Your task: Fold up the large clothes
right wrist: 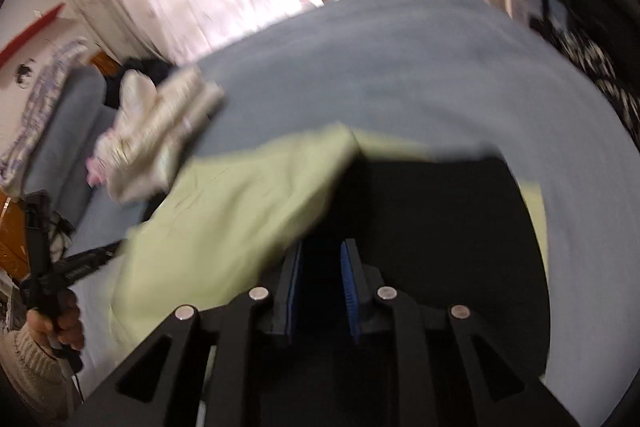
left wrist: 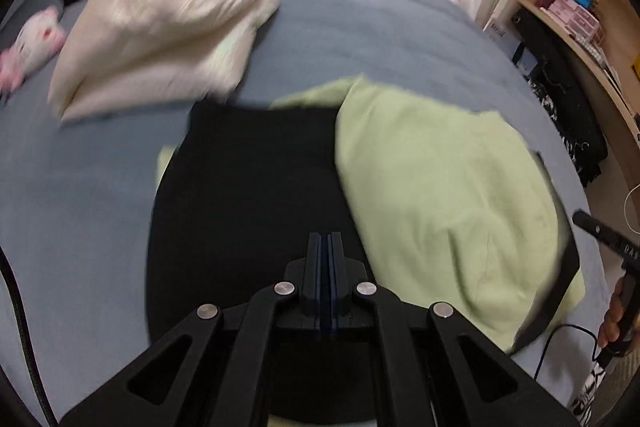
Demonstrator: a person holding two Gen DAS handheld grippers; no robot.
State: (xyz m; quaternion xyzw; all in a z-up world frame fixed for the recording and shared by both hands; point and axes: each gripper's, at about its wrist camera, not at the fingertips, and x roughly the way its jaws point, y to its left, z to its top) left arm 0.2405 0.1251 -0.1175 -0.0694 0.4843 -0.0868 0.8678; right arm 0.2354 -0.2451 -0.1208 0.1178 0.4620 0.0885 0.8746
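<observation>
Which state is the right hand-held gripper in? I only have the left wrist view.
Observer: The right hand-held gripper has its jaws apart, with no cloth between the blue pads.
Operator: What's under it?
Observer: The black garment, with the green garment lying over its left part.
Operator: Anything beyond the pale folded cloth?
Observer: A grey pillow at the head of the bed, with patterned fabric draped along it.
</observation>
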